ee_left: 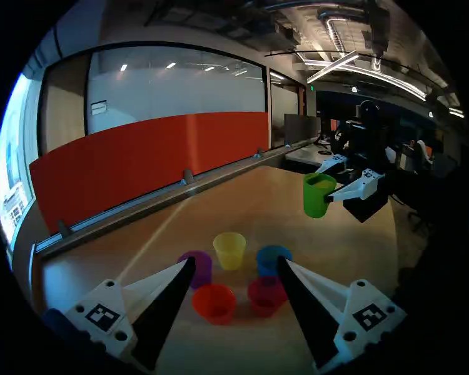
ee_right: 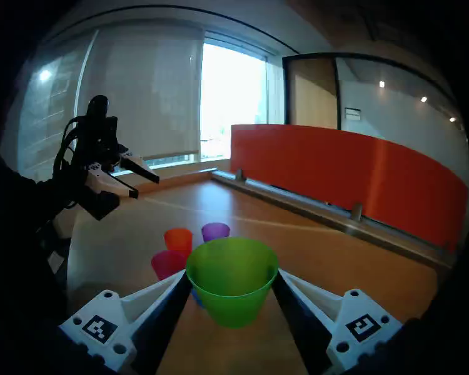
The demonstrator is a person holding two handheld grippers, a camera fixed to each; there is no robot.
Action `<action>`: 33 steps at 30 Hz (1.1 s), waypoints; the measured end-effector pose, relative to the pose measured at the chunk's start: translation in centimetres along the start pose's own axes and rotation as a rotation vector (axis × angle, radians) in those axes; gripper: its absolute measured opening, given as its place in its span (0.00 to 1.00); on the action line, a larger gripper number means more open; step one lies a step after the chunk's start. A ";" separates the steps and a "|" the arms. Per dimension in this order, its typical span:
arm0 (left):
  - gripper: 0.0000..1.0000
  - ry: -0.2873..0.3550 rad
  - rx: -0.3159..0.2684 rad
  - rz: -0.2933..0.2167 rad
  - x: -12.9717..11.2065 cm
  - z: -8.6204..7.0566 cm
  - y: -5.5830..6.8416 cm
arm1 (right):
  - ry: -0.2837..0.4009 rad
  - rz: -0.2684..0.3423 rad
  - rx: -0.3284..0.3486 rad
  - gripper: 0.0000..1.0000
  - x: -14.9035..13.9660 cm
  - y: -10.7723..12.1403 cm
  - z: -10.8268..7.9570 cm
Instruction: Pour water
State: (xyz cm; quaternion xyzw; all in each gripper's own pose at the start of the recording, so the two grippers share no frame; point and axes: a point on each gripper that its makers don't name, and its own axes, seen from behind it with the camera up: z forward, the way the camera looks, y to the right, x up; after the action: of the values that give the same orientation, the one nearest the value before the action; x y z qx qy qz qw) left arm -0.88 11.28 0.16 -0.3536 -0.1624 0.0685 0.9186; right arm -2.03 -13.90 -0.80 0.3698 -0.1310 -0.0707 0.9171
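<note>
Wooden table [ee_left: 266,197], orange partition [ee_left: 147,156], right gripper [ee_right: 232,278] clasping green cup [ee_right: 232,300], left gripper [ee_left: 234,261] agape

a pale wooden counter [ee_left: 253,200] carries five small plastic cups, all upright with mouths up, grouped close together near its near end. in the left gripper view the yellow cup [ee_left: 229,250] stands farthest back, between the purple cup [ee_left: 197,265] on the left and the blue cup [ee_left: 273,257] on the right. the orange cup [ee_left: 214,303] stands just in front of the purple one, and the pink cup [ee_left: 266,295] just in front of the blue one; whether they touch is unclear. a metal rail [ee_left: 172,190] runs along the counter's far edge.
</note>
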 end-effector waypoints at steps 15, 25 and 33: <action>0.96 -0.018 -0.020 0.012 0.0 1.0 0.6 | 0.101 -0.015 -0.020 0.91 3.0 -0.4 -0.9; 0.96 -0.053 -0.040 0.033 -0.5 2.0 1.1 | 0.160 -0.031 -0.019 0.91 5.1 -1.2 -2.1; 0.96 -0.097 -0.062 0.054 -1.5 3.2 1.8 | 0.189 -0.035 -0.037 0.91 5.9 -1.3 -3.0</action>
State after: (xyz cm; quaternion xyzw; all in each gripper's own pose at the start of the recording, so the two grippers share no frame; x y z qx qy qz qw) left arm -3.39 14.26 0.88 -0.3825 -0.1991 0.1052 0.8961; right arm 4.46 -14.16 -2.71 0.3600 -0.0361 -0.0539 0.9307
